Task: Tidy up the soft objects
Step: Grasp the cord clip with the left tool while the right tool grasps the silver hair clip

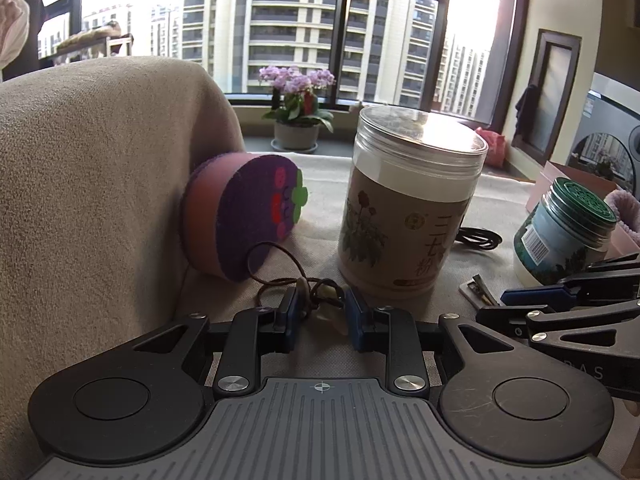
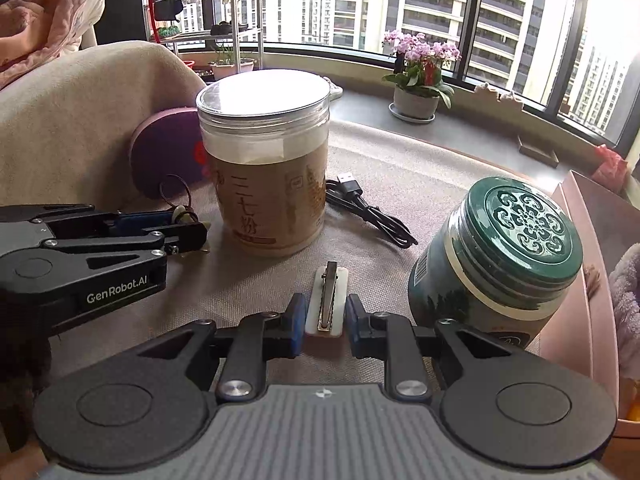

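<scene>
A round purple felt cushion [image 1: 244, 220] leans against the beige sofa arm; it also shows in the right wrist view [image 2: 168, 156]. A brown cord with a small pendant [image 1: 320, 300] lies on the cloth between the fingers of my left gripper [image 1: 320, 312], which is open around it. My right gripper [image 2: 324, 316] is open, its fingers on either side of a white hair clip [image 2: 326, 300] lying flat. A fluffy lilac item [image 2: 626, 292] sits in the pink box at the right.
A tall clear jar with a tan label [image 2: 266, 160] stands mid-table. A green-lidded jar [image 2: 500, 260] stands right of the clip. A black USB cable [image 2: 372, 212] lies between them. The pink box [image 2: 576, 240] is at the right edge. A potted orchid [image 2: 416, 80] sits on the sill.
</scene>
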`<state>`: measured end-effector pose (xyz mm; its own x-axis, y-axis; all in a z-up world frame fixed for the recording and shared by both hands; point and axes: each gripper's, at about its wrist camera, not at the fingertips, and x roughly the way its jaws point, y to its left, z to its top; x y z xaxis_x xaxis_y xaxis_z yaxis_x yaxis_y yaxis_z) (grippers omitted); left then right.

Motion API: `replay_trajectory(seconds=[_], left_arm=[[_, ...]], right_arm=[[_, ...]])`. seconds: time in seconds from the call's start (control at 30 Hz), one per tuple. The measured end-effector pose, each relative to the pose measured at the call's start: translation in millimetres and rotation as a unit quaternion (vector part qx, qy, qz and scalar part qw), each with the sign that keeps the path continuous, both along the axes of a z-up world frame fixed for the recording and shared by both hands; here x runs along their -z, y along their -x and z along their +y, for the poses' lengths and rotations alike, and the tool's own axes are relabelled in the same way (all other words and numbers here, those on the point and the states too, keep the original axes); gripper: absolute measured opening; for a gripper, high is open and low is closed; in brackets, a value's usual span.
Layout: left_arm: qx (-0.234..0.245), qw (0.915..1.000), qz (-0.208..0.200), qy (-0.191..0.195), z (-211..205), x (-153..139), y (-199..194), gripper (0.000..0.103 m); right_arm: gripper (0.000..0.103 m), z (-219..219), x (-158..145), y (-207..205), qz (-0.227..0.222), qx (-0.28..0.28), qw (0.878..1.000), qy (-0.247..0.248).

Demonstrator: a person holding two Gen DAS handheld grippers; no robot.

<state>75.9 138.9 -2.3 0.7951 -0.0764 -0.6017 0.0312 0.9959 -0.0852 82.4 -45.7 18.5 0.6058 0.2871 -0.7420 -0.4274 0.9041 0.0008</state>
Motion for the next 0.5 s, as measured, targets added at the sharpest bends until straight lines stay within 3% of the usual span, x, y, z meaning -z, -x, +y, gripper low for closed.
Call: replay_trajectory(seconds=[0.13,0.23,0.3,0.33,0.5], left_arm=[[-0.008,0.9999,-0.002,-0.014,-8.1,-1.4,2.2,0.028],[-0.011,0.9999,-0.007,0.0,-8.8,-8.7,6.5,0.026],[-0.009,0.9996,-0.025,-0.002,-11.7,-22.1,13.9,0.026],[-0.008,0.9993,-0.037,-0.005,-13.5,-31.0,17.6,0.026],[-0.007,0.9953,-0.096,-0.011,-20.0,-79.2,25.7,0.026]], right_arm=[[0.021,0.8,-1.7,-3.1,0.009,-0.011,1.0,-0.002],[0.02,-1.0,-11.2,-7.2,0.011,-0.019,1.0,-0.004],[0.018,-6.1,-25.0,-6.6,-0.002,-0.021,1.0,-0.015],[0.011,-8.9,-32.8,-6.3,-0.009,-0.023,0.999,-0.021],[0.011,-27.1,-74.3,-9.3,-0.04,-0.025,0.997,-0.058]])
